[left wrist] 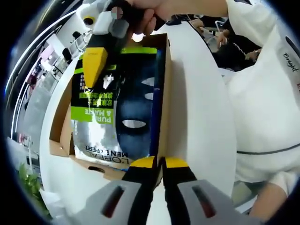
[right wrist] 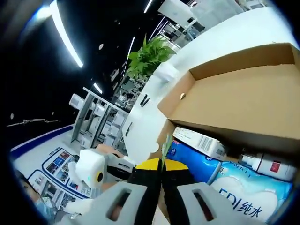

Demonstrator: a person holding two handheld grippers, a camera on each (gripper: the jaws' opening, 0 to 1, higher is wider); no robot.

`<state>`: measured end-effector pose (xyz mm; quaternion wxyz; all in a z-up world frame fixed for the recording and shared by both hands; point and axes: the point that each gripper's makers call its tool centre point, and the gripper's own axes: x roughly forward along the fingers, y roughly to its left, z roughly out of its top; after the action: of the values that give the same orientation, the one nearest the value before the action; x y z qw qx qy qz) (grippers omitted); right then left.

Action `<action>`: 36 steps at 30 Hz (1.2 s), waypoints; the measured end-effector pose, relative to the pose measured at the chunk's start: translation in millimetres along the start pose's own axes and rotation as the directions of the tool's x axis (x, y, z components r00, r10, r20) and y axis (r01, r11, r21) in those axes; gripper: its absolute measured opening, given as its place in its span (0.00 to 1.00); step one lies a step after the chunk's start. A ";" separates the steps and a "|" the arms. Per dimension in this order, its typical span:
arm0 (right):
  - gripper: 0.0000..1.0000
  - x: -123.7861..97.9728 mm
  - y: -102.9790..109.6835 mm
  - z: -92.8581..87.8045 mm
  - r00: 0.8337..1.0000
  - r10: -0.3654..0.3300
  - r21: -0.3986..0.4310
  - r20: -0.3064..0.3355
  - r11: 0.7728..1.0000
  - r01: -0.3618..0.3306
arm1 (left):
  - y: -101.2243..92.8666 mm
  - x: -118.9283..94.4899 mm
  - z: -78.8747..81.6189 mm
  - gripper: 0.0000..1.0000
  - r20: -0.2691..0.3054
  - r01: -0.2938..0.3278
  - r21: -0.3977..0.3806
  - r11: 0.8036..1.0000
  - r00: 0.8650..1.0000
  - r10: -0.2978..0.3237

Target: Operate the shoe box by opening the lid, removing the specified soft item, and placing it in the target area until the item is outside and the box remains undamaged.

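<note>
An open cardboard shoe box [left wrist: 59, 137] lies on a white table [left wrist: 201, 117]. In it stands a soft pouch [left wrist: 117, 117], silver, green and dark blue, printed L'OREAL MEN EXPERT. My left gripper [left wrist: 161, 163] is shut on the box's near wall. My right gripper [left wrist: 93, 70] comes in from the top, held by a hand, its yellow fingers closed on the pouch's upper edge. In the right gripper view my right gripper [right wrist: 161, 164] pinches the pouch's thin green edge [right wrist: 165, 143], with the brown box wall [right wrist: 234, 103] beyond it.
Below the box wall lie a blue wipes pack [right wrist: 243, 197], a white barcoded carton [right wrist: 201, 140] and a red-labelled bottle [right wrist: 272, 166]. A green plant [right wrist: 150, 56] stands on the table. A person in white [left wrist: 262, 93] stands close at the right. Shelving [right wrist: 93, 117] lies further off.
</note>
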<state>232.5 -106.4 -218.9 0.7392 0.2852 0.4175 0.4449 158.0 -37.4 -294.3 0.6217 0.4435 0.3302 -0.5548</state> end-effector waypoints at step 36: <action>0.00 -70.2 35.4 20.6 0.985 0.106 -0.038 0.135 0.994 -0.102 | 0.0 -0.1 -0.9 0.05 0.002 -0.009 -0.005 1.000 1.000 0.009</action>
<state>217.6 -154.7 -155.3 0.7462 0.3251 0.3435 0.4685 158.0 -36.5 -294.5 0.6255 0.4430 0.3290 -0.5516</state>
